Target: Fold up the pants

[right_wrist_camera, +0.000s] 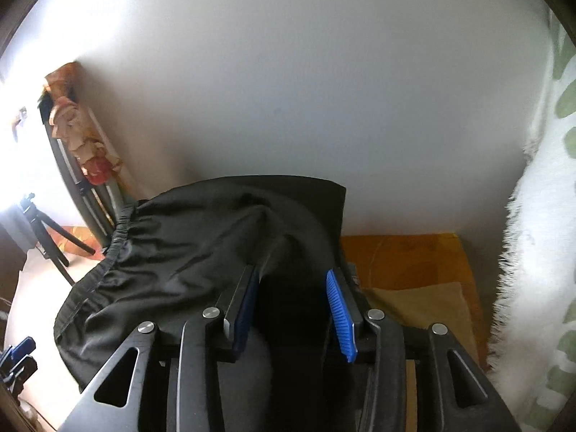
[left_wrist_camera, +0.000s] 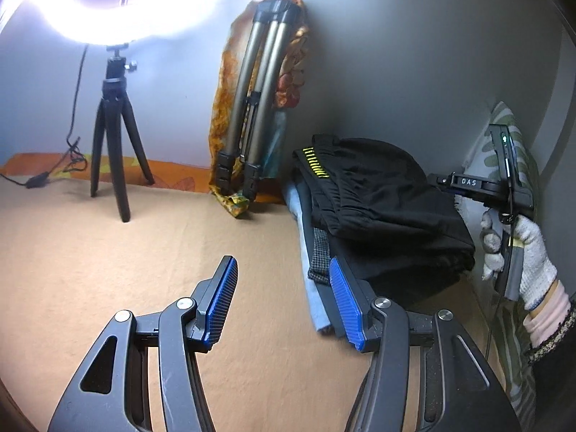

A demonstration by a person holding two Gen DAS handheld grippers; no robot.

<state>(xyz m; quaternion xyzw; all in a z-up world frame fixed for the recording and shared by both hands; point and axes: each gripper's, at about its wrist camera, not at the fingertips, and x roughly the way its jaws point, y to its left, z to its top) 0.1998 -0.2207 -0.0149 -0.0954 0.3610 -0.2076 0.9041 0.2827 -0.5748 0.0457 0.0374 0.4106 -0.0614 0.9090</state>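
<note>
Your left hand-held gripper (left_wrist_camera: 284,288) hangs spread wide and empty over the tan bed (left_wrist_camera: 108,270). The folded black pants (left_wrist_camera: 381,194) sit atop the clothes stack (left_wrist_camera: 316,309) against the wall, and your right hand-held gripper (right_wrist_camera: 293,288) hovers over them, fingers apart, clamping nothing.

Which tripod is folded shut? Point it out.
The silver-legged tripod leaning on the wall against the orange floral cloth. The black tripod stands with legs spread, carrying the ring light.
</note>
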